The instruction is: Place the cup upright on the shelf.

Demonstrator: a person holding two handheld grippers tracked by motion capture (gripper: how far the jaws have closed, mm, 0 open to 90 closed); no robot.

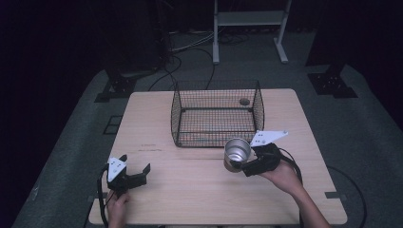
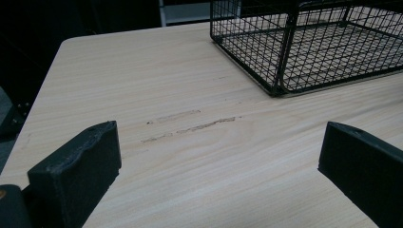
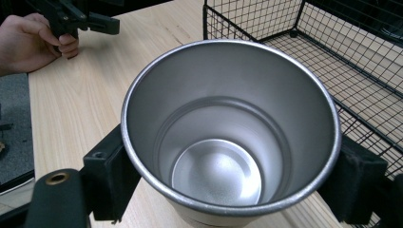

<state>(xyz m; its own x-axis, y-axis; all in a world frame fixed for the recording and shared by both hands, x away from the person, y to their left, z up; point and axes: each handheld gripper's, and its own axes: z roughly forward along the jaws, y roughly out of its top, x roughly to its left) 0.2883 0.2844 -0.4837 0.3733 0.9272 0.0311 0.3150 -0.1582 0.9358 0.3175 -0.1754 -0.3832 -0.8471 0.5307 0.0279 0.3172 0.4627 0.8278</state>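
Table (image 1: 199,190): light wood, rounded corners, dark grey floor around it. Faint scuff marks (image 2: 190,124) on the wood, ahead of the left gripper.

Basket (image 1: 217,114): black wire mesh, open top, stands toward the far middle of the table. Nothing seen inside it. A small dark round spot (image 1: 244,101) shows through the mesh near its far right corner; cannot tell what it is.

Right gripper (image 1: 238,164): near right of the table, just in front of the basket's near right corner. Jaws clamp a metal cup (image 1: 236,153) from both sides, just under its rim. The right gripper view shows the cup (image 3: 223,156) from above: shiny steel, empty, mouth toward the camera, black pads (image 3: 111,175) pressed to its wall left and right. In the high view the cup tilts, mouth up and toward the camera; whether its base touches the table I cannot tell. The cup is just beside the basket, outside it. Right hand (image 1: 283,175) grips the handle; white plate on top.

Left gripper (image 1: 135,167): near left of the table, well apart from cup and basket. Jaws spread wide, nothing between them; the left gripper view shows bare wood between the two pads (image 2: 76,166). Left hand (image 1: 117,202) at the table's near edge, seen also in the right gripper view, top left (image 3: 33,40)
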